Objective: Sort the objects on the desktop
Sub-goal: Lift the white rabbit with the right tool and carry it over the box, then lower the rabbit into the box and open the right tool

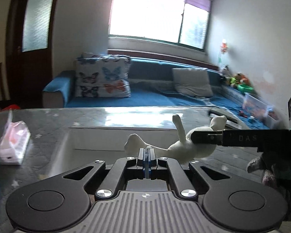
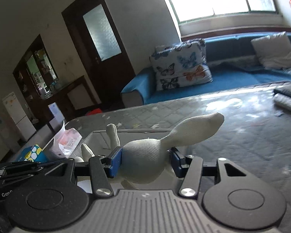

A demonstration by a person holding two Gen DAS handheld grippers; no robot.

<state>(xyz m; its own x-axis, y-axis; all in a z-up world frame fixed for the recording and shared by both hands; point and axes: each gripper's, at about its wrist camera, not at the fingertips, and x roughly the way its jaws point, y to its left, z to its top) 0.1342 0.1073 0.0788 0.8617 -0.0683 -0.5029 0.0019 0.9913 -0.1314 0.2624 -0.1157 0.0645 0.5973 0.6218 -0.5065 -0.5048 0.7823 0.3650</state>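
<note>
A white knitted plush toy [image 2: 145, 155] with long ears hangs in the air over a white box [image 2: 99, 136]. My right gripper [image 2: 145, 161] is shut on its body, with a blue pad pressed into each side. In the left wrist view the same toy [image 1: 184, 147] is at centre right, and the right gripper [image 1: 200, 138] reaches in from the right across it. My left gripper [image 1: 147, 155] is shut, and a thin clear sliver sticks up between its pads; I cannot tell what it is. One ear of the toy lies just behind the left fingertips.
A pink-and-white tissue pack [image 1: 9, 141] lies at the table's left, with a blue box with yellow dots [image 2: 34, 153] near it. Dark flat items [image 2: 287, 93] sit at the far right of the patterned table [image 2: 232, 136]. A gloved hand [image 1: 261, 167] holds the right gripper. A blue sofa stands behind.
</note>
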